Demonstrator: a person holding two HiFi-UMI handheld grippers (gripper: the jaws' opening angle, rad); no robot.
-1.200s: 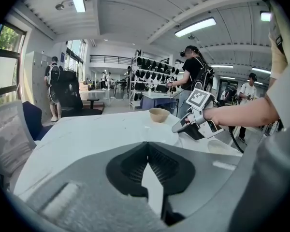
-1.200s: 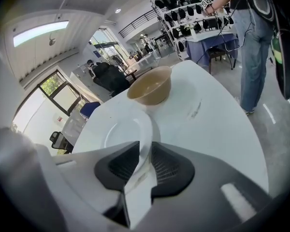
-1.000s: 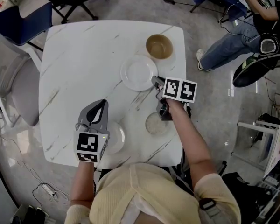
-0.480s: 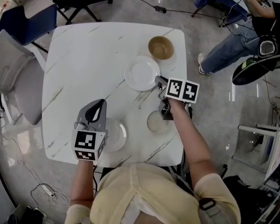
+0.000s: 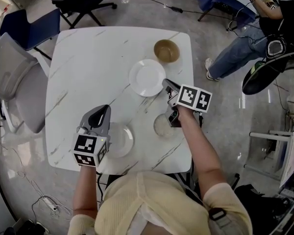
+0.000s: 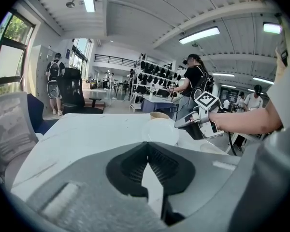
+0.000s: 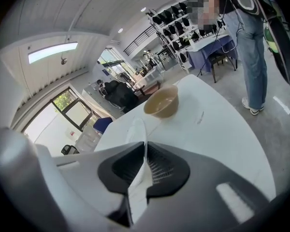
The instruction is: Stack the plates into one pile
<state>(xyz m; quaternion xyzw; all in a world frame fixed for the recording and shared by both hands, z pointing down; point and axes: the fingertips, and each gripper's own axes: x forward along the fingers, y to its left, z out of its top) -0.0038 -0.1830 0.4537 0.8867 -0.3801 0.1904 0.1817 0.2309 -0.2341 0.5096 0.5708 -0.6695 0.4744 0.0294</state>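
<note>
The right gripper is clenched on the near right rim of the large white plate. Its jaws have just been closing, and in the right gripper view the rim stands edge-on between them. That plate is over the far right part of the desk, just beside a tan bowl that sits by the far right corner.

A smaller plate lies flat near the desk's right edge, toward the near right corner, below the right forearm. A third plate lies by the near edge, just to the right of the left gripper.

The left gripper hovers over the near left part of the desk with its jaws pressed together (no plate is between them), pointing toward the far side.
</note>
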